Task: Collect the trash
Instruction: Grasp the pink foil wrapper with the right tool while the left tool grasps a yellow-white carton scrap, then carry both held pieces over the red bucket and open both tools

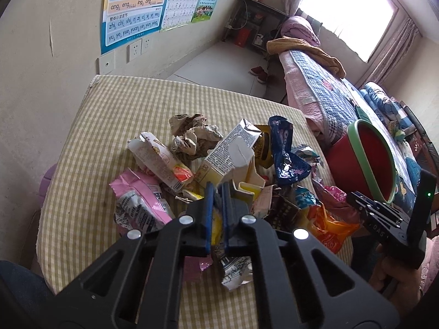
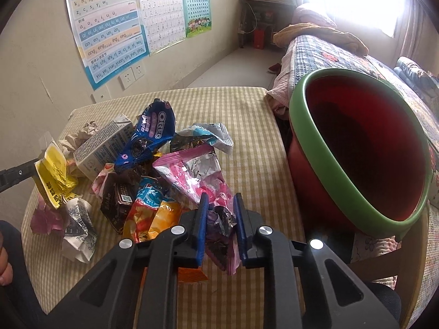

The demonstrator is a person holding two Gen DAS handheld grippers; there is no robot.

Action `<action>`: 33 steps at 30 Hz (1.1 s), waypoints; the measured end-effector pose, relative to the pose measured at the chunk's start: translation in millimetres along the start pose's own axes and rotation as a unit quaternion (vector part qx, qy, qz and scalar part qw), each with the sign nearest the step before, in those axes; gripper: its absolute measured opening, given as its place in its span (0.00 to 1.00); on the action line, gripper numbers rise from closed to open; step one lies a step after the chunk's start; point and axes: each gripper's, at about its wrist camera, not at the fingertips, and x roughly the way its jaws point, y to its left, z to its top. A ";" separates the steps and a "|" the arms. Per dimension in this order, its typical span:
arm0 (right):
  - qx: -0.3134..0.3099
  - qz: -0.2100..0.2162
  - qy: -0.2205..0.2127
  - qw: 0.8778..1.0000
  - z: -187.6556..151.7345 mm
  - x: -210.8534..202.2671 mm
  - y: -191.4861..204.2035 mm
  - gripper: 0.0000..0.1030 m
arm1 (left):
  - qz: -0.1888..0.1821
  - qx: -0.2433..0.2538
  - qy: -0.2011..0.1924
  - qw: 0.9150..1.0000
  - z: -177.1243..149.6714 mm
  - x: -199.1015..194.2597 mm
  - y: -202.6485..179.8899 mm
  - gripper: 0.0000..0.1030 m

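Observation:
A heap of trash lies on the checked tablecloth: a blue Oreo wrapper, a grey carton, crumpled brown paper, a pink packet, an orange wrapper. My left gripper is shut on a yellow carton, held just above the heap. My right gripper is half closed around a dark purple wrapper at the heap's near edge. A red bin with a green rim stands right of the table.
A bed with a patterned quilt runs along the right behind the bin. Posters and wall sockets are on the wall beyond the table. Shoes lie on the floor further back.

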 end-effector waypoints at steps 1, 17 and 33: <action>-0.001 0.000 -0.004 1.000 1.0 -2.8 -0.3 0.16 | -0.002 0.000 -0.002 1.000 -0.4 -2.4 -1.1 0.05; 0.006 0.019 -0.069 0.997 13.0 -71.4 -3.7 0.16 | -0.021 0.035 -0.052 0.998 8.3 -52.6 -40.6 0.05; 0.025 0.000 -0.113 0.993 31.2 -109.6 -45.3 0.16 | -0.047 0.086 -0.073 0.993 33.4 -59.5 -107.5 0.05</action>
